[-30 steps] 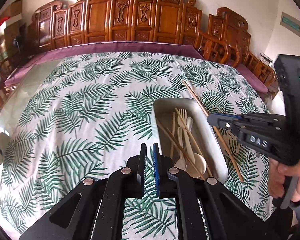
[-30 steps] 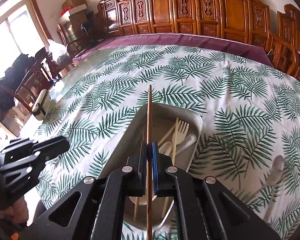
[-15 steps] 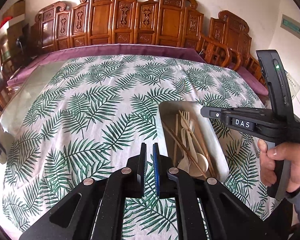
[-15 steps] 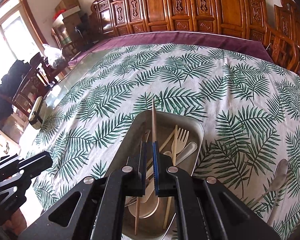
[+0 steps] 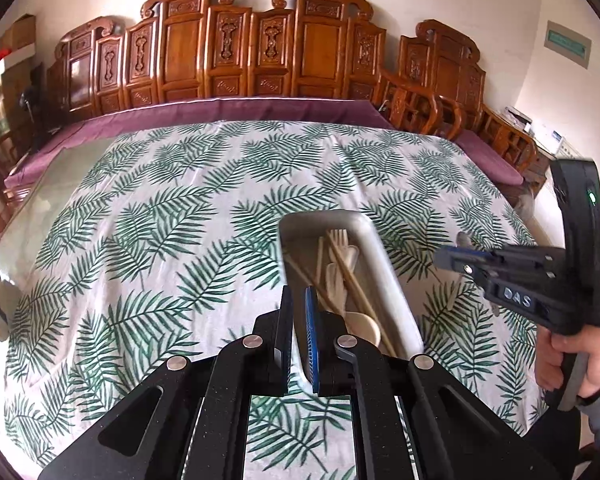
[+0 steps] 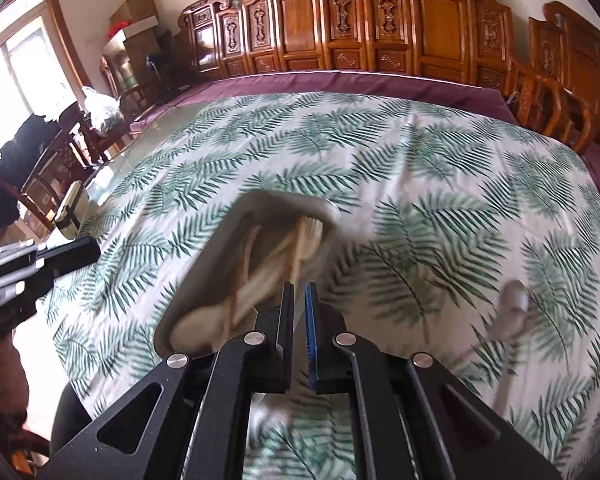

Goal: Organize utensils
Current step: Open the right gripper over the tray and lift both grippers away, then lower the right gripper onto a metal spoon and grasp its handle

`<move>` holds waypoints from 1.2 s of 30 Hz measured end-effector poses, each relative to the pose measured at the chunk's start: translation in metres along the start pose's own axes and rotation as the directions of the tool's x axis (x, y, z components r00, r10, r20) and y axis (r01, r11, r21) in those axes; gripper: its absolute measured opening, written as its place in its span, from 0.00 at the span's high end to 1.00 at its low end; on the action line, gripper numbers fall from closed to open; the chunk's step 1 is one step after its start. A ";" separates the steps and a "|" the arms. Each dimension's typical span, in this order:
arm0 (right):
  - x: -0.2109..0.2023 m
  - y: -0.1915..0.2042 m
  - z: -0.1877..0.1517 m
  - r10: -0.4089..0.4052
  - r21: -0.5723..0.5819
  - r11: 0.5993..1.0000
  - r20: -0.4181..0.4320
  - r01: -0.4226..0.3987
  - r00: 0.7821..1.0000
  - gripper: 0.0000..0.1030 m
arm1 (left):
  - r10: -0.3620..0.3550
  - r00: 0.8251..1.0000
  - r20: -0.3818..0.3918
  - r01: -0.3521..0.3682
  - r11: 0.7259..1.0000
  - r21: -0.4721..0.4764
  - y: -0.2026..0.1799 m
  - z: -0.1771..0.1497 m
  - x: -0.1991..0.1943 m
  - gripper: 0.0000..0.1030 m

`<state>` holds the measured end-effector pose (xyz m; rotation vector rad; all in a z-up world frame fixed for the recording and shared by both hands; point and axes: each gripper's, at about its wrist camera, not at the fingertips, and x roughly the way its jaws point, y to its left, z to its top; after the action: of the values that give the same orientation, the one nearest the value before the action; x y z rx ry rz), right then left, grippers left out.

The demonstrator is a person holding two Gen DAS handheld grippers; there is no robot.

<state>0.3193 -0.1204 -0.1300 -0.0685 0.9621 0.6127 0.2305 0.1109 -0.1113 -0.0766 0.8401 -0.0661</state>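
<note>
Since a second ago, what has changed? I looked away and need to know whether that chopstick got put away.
The right tool let go of the chopstick it was holding over the tray, then swung away to the right toward the spoon on the tablecloth; its jaws are shut on nothing. A chopstick that lay right of the tray is gone. The left tool stayed shut and empty; tray and spoon kept their places.

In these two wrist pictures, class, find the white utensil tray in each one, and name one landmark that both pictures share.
Left wrist view: the white tray lies just right of centre, reaching down behind the left gripper, with chopsticks and a fork inside.
Right wrist view: the tray sits left of centre, blurred, just left of the right gripper.
Shared landmark: the row of carved wooden chairs behind the leaf-print tablecloth.
</note>
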 end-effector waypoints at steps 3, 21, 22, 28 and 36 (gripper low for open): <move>-0.010 -0.014 -0.012 -0.020 0.006 1.000 -0.003 0.020 1.000 0.93 | -0.012 1.000 0.000 0.012 1.000 0.013 -0.012 0.002 0.002 0.95; -0.033 -0.097 -0.061 -0.148 0.097 0.984 -0.009 0.148 0.989 0.93 | -0.065 0.998 -0.026 0.067 0.995 0.077 -0.067 0.009 0.029 0.66; -0.032 -0.101 -0.063 -0.156 0.099 0.983 -0.014 0.157 0.988 0.93 | -0.069 0.997 -0.033 0.071 0.994 0.079 -0.070 0.009 0.032 0.66; -0.021 -0.132 -0.078 -0.196 0.136 0.970 -0.049 0.201 0.979 0.83 | -0.084 0.995 -0.054 0.089 0.991 0.101 -0.086 0.011 0.049 0.40; 0.001 -0.156 -0.077 -0.218 0.126 0.966 -0.077 0.226 0.973 0.79 | -0.118 0.991 -0.064 0.127 0.981 0.147 -0.115 0.018 0.068 0.20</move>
<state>0.3427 -0.2737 -0.2080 -0.0753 1.0378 0.3400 0.2854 -0.0091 -0.1387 0.0162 0.8825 -0.2485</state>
